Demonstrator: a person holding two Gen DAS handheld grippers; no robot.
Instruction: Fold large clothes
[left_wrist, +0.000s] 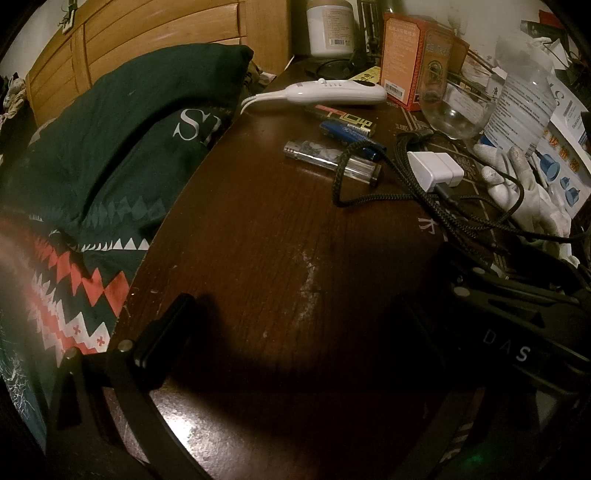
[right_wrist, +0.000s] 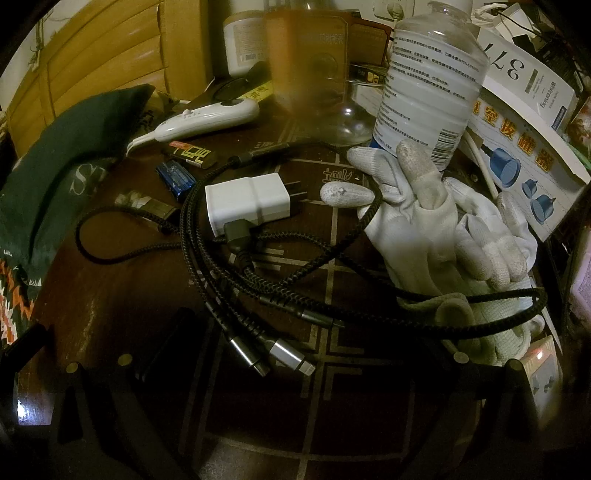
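A dark green garment (left_wrist: 110, 147) with white letters lies bunched on a bed left of a dark wooden table (left_wrist: 258, 258); it also shows at the left edge of the right wrist view (right_wrist: 55, 177). A red, white and black zigzag fabric (left_wrist: 74, 288) lies under it. My left gripper (left_wrist: 295, 332) is open and empty, low over the table's bare front. My right gripper (right_wrist: 314, 354) is open and empty over coiled black cables (right_wrist: 258, 266). Neither gripper touches the garment.
The table holds a white charger plug (right_wrist: 247, 203), white work gloves (right_wrist: 436, 229), a clear plastic bottle (right_wrist: 424, 74), a white corded handset (left_wrist: 332, 92), lighters (left_wrist: 325, 155), an orange box (left_wrist: 402, 55) and a white jar (left_wrist: 328, 26). A wooden headboard (left_wrist: 147, 44) stands behind.
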